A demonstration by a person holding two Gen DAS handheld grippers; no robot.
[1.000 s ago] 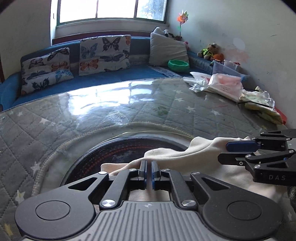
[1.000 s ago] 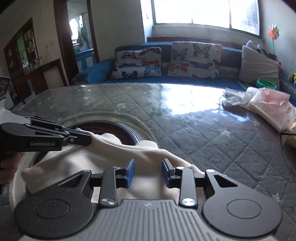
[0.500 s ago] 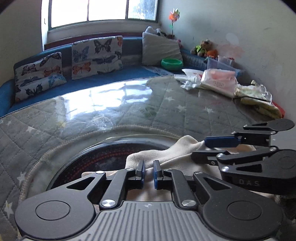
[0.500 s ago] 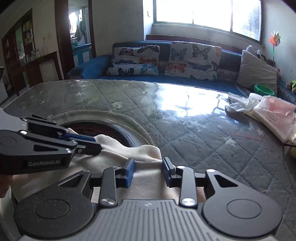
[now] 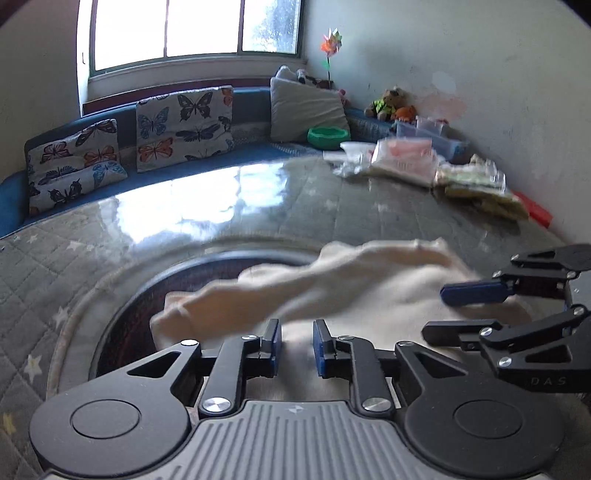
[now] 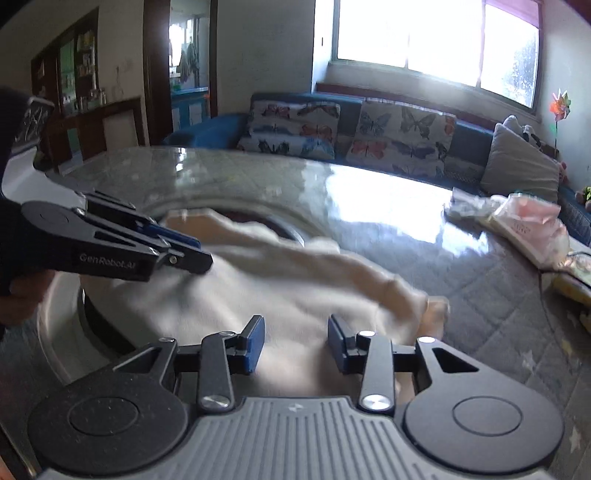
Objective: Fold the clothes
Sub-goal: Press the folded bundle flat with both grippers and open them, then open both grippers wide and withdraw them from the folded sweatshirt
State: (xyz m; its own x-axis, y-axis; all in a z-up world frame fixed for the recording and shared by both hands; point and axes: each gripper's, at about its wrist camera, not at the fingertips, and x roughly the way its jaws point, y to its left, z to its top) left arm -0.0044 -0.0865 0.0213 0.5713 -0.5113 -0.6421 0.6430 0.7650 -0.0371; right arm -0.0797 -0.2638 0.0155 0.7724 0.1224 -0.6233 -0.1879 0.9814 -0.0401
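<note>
the left gripper [image 5: 294, 345] sits lowest and nearest in its own view, its blue-padded jaws a small way apart and opening, with the cream garment [image 5: 369, 291] lying under the gap; the pads do not seem to press on it. the right gripper [image 6: 295, 341] is the same in its own view: jaws wider apart and opening, cream cloth below and between them, not pinched as far as the blur allows. each tool shows in the other's camera, the right one at the right edge of the left view, the left one at the left edge of the right view, held by a hand [image 6: 18, 299]. the garment is spread just beyond both tools, partly over a dark round inset [image 5: 129, 314] in the table, with a rolled, blurred edge along its far side. the table is covered by a grey quilted cloth with stars [image 5: 55, 258] under a glossy sheet. farther right lie plastic bags [image 5: 399, 158]. at the far side stands a blue sofa [image 5: 258, 151] with butterfly cushions [image 5: 184, 127] under a bright window [image 5: 192, 29].
</note>
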